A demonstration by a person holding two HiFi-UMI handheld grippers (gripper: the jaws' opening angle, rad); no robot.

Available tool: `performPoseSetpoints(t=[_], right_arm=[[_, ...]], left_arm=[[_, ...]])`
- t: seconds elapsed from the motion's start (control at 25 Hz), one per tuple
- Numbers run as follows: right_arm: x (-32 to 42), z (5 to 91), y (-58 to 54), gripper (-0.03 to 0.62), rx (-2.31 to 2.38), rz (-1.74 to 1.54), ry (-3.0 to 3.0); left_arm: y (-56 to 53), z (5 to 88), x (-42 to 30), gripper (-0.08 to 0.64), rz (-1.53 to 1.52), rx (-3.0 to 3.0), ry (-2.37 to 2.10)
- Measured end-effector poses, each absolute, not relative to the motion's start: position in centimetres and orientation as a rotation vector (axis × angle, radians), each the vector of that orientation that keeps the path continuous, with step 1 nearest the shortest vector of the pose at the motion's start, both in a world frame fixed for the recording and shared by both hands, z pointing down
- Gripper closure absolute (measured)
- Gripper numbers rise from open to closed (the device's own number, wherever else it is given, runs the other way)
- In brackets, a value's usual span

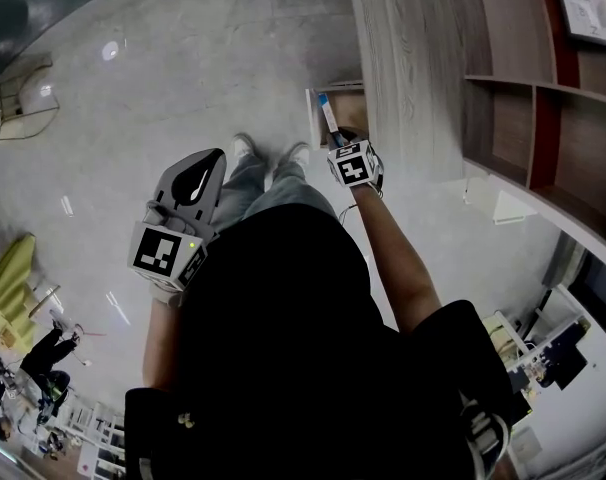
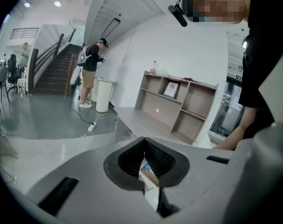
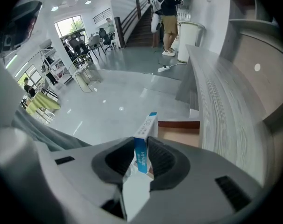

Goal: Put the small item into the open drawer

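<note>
Here, the right gripper (image 3: 141, 154) grasps the small box (image 3: 146, 129) upright between its jaws, the open drawer (image 3: 180, 134) lying just ahead and below it; release remains outstanding.

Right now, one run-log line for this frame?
right gripper: shut on small box | small box: by open drawer, not yet inside | left gripper: shut, empty

Glossy grey floor (image 1: 183, 88); wooden counter (image 1: 408, 68) on it, drawer (image 1: 351, 111) open.
</note>
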State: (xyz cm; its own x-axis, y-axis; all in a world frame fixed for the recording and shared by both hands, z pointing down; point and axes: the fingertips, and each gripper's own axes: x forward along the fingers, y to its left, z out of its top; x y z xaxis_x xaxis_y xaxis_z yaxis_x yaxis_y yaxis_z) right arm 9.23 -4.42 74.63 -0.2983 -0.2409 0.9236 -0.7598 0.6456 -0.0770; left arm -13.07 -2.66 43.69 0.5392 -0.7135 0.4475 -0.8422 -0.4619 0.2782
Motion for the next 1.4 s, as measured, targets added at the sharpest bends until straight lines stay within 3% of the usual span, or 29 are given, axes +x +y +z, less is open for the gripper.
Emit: performPoseSetpoints(t=[0.24, 0.64, 1.4], right_arm=[[8.8, 74.9, -5.0, 0.454, 0.791, 0.651, -1.85], [8.4, 73.7, -5.5, 0.468, 0.807, 0.624, -1.867], [6.5, 60.8, -9.0, 0.575, 0.975, 0.522, -2.074]], left_arm=[[-2.4, 43.9, -13.5, 0.557, 0.373, 2.296, -1.273], [-2.3, 43.6, -13.5, 0.557, 0.357, 2.306, -1.27], [-4.3, 42.4, -11.8, 0.557, 0.272, 2.398, -1.208]])
